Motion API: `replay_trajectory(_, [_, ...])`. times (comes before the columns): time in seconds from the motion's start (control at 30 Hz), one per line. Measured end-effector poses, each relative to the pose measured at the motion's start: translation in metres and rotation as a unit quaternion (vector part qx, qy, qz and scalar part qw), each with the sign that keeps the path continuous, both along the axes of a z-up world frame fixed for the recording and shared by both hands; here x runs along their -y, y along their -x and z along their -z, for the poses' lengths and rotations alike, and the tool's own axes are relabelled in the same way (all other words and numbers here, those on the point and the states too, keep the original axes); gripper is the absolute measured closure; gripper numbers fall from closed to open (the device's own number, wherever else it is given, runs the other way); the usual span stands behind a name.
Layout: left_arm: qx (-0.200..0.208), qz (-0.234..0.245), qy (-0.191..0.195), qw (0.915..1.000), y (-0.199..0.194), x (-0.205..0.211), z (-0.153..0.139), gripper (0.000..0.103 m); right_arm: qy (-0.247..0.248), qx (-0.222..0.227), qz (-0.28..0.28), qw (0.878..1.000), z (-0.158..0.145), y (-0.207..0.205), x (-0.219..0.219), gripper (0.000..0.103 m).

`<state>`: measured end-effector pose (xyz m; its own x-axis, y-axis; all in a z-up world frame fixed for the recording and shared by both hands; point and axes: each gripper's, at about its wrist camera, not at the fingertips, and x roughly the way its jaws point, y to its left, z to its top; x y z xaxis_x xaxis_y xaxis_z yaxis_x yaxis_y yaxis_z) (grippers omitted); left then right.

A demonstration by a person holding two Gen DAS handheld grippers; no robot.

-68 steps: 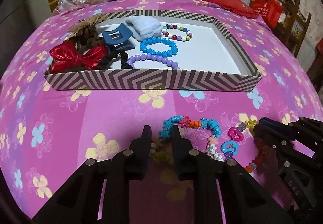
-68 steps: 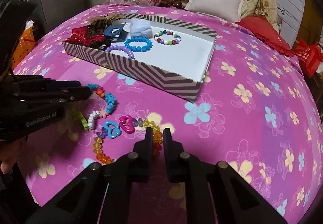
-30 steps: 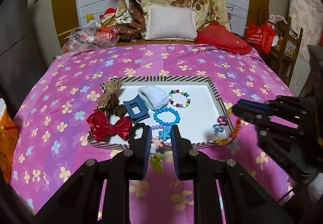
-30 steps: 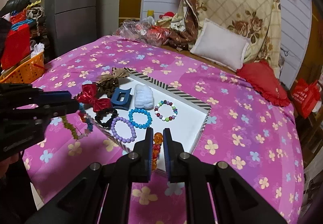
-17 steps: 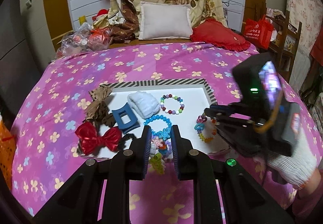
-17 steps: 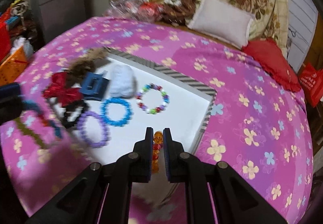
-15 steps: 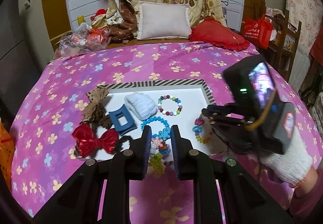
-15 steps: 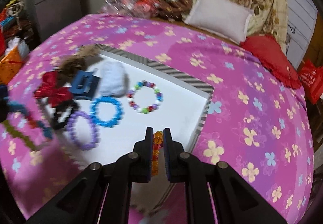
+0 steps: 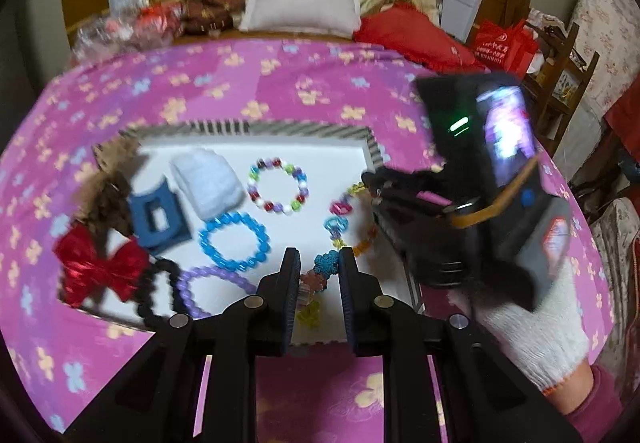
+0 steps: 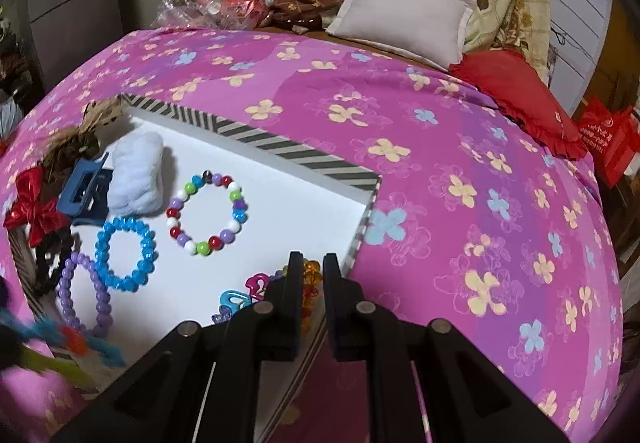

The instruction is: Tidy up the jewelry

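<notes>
A striped tray point(image 9: 224, 128) with a white floor lies on the pink flowered bed; it also shows in the right wrist view point(image 10: 280, 147). My left gripper point(image 9: 319, 267) is shut on a teal-and-mixed bead bracelet point(image 9: 324, 265) and holds it over the tray's near edge. My right gripper point(image 10: 312, 275) is shut on an orange bead bracelet point(image 10: 310, 283) with pink and blue charms point(image 10: 256, 285), low over the tray's right part; it appears in the left wrist view point(image 9: 376, 183). In the tray lie a multicolour bracelet point(image 10: 206, 211), a blue bracelet point(image 10: 124, 253) and a purple bracelet point(image 10: 82, 293).
Also in the tray: a white fluffy piece point(image 10: 138, 175), a blue hair claw point(image 10: 82, 189), a red bow point(image 10: 34, 209), a black scrunchie point(image 10: 50, 263) and a brown bow point(image 10: 80, 131). A white pillow point(image 10: 400, 15), a red cushion point(image 10: 516, 99) and bags stand behind.
Both grippers lifted their bracelets off the bed and carried them over the tray. The right gripper has come lower, with its bracelet down near the tray floor.
</notes>
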<state>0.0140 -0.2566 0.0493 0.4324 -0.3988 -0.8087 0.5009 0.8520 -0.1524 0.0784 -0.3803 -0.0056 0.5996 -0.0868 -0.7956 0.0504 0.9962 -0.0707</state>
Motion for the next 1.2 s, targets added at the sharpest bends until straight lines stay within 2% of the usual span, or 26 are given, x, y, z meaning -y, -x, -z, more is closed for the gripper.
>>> replay_trajectory(0.03, [-0.004, -0.001, -0.003, 1.0000, -0.002, 0.002, 0.005, 0.080, -0.008, 0.007, 0.000, 1.000, -0.003, 0.003, 0.001, 0.089])
replay_trajectory(0.1, [-0.007, -0.004, -0.008, 0.9999, -0.006, 0.003, 0.012, 0.080, -0.014, 0.018, 0.001, 1.000, -0.008, 0.010, 0.002, 0.077])
replay_trajectory(0.17, [-0.012, -0.010, -0.011, 0.9998, -0.012, 0.002, 0.018, 0.080, -0.030, 0.029, 0.002, 0.999, -0.015, 0.018, 0.005, 0.071])
replay_trajectory(0.33, [-0.017, -0.036, -0.028, 0.9988, -0.031, -0.003, 0.035, 0.080, -0.052, 0.045, 0.002, 0.998, -0.026, 0.039, 0.005, 0.068])
replay_trajectory(0.4, [-0.019, -0.043, -0.035, 0.9983, -0.037, -0.004, 0.042, 0.080, -0.057, 0.045, -0.001, 0.997, -0.027, 0.045, 0.003, 0.063])
replay_trajectory(0.63, [-0.028, -0.049, -0.048, 0.9972, -0.047, -0.001, 0.061, 0.080, -0.067, 0.050, -0.006, 0.996, -0.031, 0.067, -0.006, 0.058])
replay_trajectory(0.7, [-0.027, -0.049, -0.049, 0.9972, -0.046, 0.001, 0.063, 0.080, -0.069, 0.049, -0.001, 0.996, -0.030, 0.072, -0.006, 0.053])
replay_trajectory(0.97, [-0.010, -0.048, -0.056, 0.9972, -0.039, 0.000, 0.056, 0.080, -0.089, 0.047, 0.028, 0.995, -0.025, 0.097, -0.005, 0.044])
replay_trajectory(1.0, [-0.009, -0.046, -0.056, 0.9974, -0.037, 0.000, 0.054, 0.079, -0.094, 0.048, 0.035, 0.994, -0.025, 0.101, -0.004, 0.044])
replay_trajectory(1.07, [-0.005, -0.042, -0.053, 0.9977, -0.033, -0.003, 0.050, 0.069, -0.104, 0.049, 0.045, 0.992, -0.024, 0.107, -0.001, 0.042])
replay_trajectory(1.2, [0.015, -0.039, -0.047, 0.9980, -0.023, -0.012, 0.037, 0.067, -0.114, 0.050, 0.056, 0.991, -0.024, 0.118, -0.004, 0.040])
